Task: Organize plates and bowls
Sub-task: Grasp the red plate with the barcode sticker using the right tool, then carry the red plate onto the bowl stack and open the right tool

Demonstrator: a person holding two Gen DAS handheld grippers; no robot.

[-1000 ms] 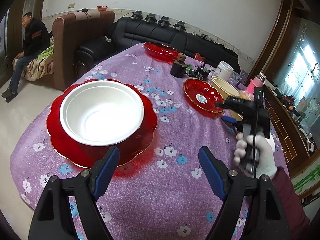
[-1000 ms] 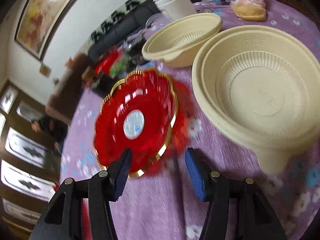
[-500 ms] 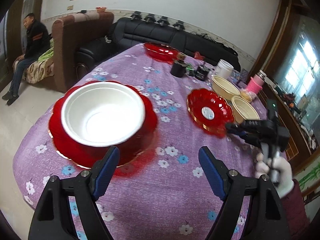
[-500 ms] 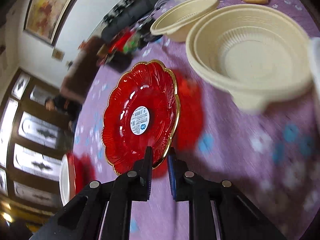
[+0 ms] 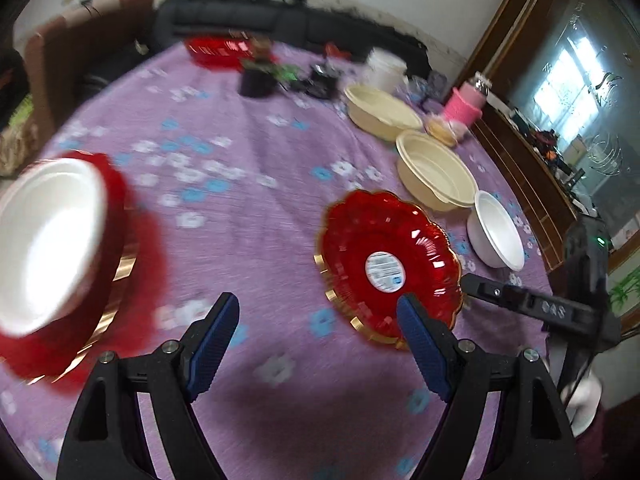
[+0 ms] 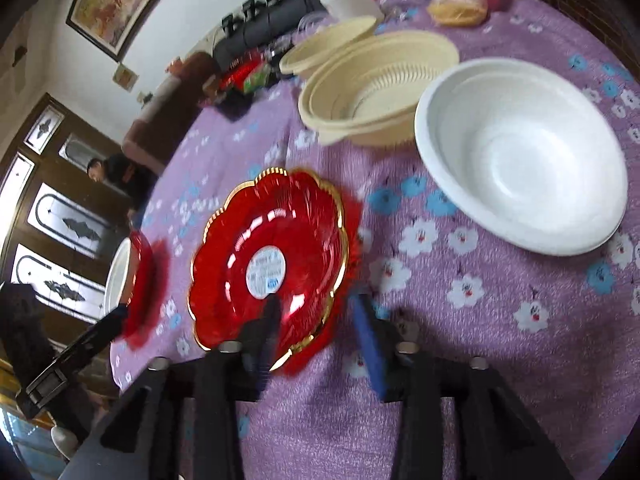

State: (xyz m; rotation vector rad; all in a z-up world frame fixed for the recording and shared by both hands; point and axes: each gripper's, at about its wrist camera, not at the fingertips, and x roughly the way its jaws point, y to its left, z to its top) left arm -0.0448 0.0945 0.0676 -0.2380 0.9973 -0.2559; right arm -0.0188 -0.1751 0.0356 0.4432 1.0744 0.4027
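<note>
your right gripper (image 6: 316, 316) has just been opening its jaws, now loosely astride the near rim of the small red plate (image 6: 268, 260) flat on the bench (image 6: 500, 340), gripping nothing. left gripper (image 5: 320, 336) gapes empty. reclose shallow and the glossy rim may slip out toward the white bowl (image 6: 520, 160).

left claw (image 5: 318, 334) gaping, right claw (image 6: 316, 320) just reopening, empty
</note>
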